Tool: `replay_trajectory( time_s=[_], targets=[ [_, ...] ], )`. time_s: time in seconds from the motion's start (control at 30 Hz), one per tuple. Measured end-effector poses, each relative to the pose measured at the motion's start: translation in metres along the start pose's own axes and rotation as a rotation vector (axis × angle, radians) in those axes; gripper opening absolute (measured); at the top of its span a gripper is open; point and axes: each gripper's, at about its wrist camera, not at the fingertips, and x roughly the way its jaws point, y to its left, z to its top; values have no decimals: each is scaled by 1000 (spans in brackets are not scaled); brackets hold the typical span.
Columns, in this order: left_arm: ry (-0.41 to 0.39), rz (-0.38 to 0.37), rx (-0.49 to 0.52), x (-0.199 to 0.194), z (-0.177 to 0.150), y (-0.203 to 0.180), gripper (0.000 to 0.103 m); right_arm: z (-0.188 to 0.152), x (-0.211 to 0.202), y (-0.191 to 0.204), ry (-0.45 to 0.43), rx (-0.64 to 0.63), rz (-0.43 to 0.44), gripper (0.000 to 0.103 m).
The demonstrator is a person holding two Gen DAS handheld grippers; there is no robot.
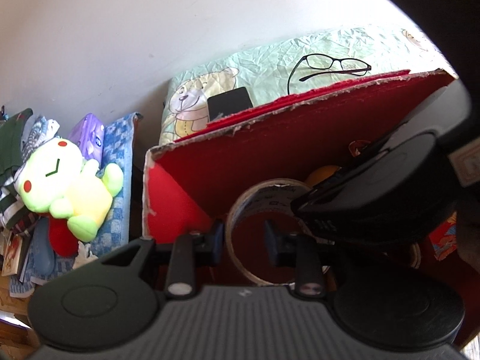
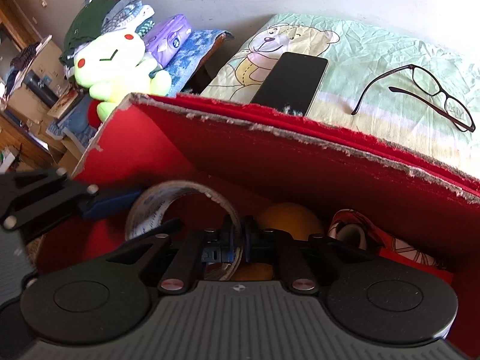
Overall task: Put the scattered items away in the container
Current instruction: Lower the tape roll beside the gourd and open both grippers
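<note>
A roll of clear tape [image 1: 261,201] [image 2: 156,204] hangs inside the red cardboard box [image 1: 270,126] [image 2: 270,156]. My right gripper [image 2: 238,240] is shut on the roll's right wall. My left gripper [image 1: 244,237] is open, its fingers either side of the roll's left wall; one finger sits inside the ring. The right gripper's body [image 1: 375,186] crosses the left wrist view. An orange ball [image 2: 288,219] and a red printed cloth item [image 2: 375,240] lie in the box. A black phone [image 2: 291,81] and black glasses [image 2: 426,93] lie on the bear-print pillow [image 2: 375,48] behind the box.
A green plush toy [image 1: 69,192] [image 2: 114,66], a purple tissue pack [image 2: 169,39], folded clothes [image 2: 102,15] and a blue checked towel [image 1: 120,162] sit left of the box. Cardboard boxes and books [image 2: 39,75] stand at far left. A white wall [image 1: 150,30] is behind.
</note>
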Motion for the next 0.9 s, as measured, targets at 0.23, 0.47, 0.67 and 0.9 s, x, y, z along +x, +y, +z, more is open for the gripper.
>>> replay_trajectory(
  time_s=[0.23,0.47,0.67,0.9],
  targets=[
    [-44,-67,-3,-26,-7,5,31,5,3,-11,-43,80,20,9],
    [-7,-151,44,-26,-13,-8,32,3,-8,-14,-70,115,58,21],
    [49,-177,23,-8,-10,-14,32,-3,-13,-22,-55,145,102,21],
    [60,-164,-3,-2,-3,-13,33,-11,-14,-33,-42,221,135,11]
  ],
)
